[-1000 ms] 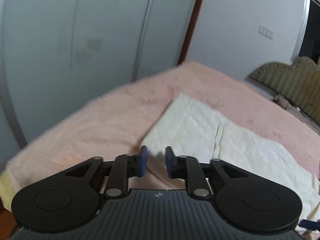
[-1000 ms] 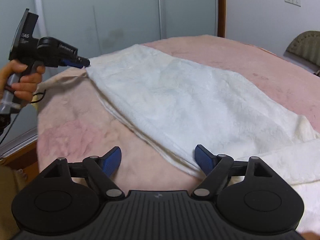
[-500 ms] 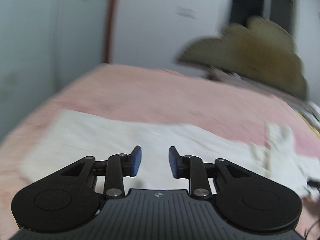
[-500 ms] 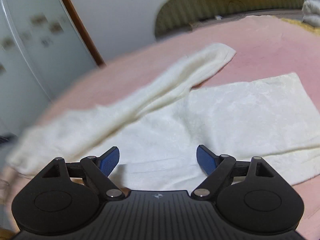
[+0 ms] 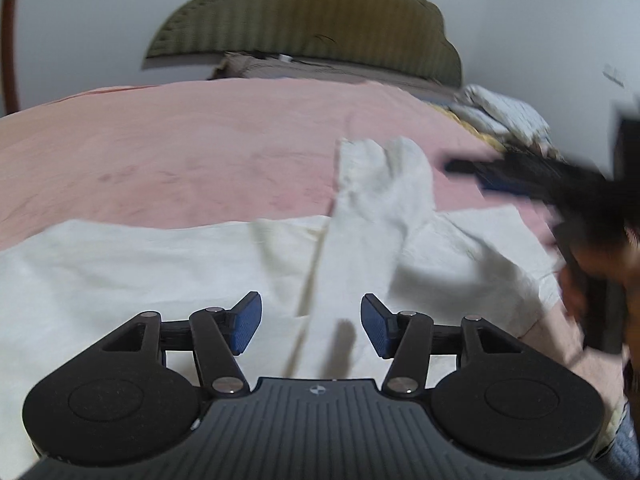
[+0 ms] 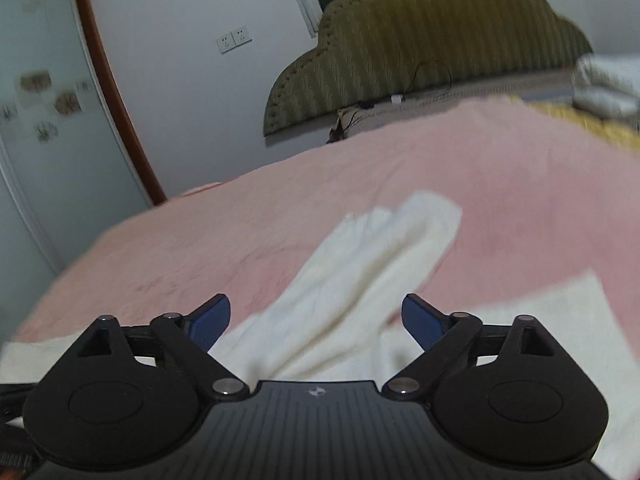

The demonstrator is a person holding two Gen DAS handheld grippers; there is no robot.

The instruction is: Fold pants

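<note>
Cream white pants (image 5: 160, 264) lie spread on the pink bed cover (image 5: 200, 148). One leg (image 5: 380, 208) is thrown crookedly across the rest, pointing toward the headboard; it also shows in the right wrist view (image 6: 360, 272). My left gripper (image 5: 311, 326) is open and empty, low over the pants. My right gripper (image 6: 316, 322) is open wide and empty, just above the crooked leg. The right gripper also shows blurred at the right of the left wrist view (image 5: 560, 188), held in a hand.
An olive padded headboard (image 6: 420, 48) stands at the far end of the bed. Folded pale bedding (image 5: 504, 116) lies at the far right. A cabinet with a wooden frame (image 6: 100, 80) is at the left. The pink cover (image 6: 500, 184) stretches beyond the pants.
Both grippers have swung round toward the headboard. The left gripper has opened wider and now hovers over the pants. The right gripper stays open and has moved closer to the crooked leg.
</note>
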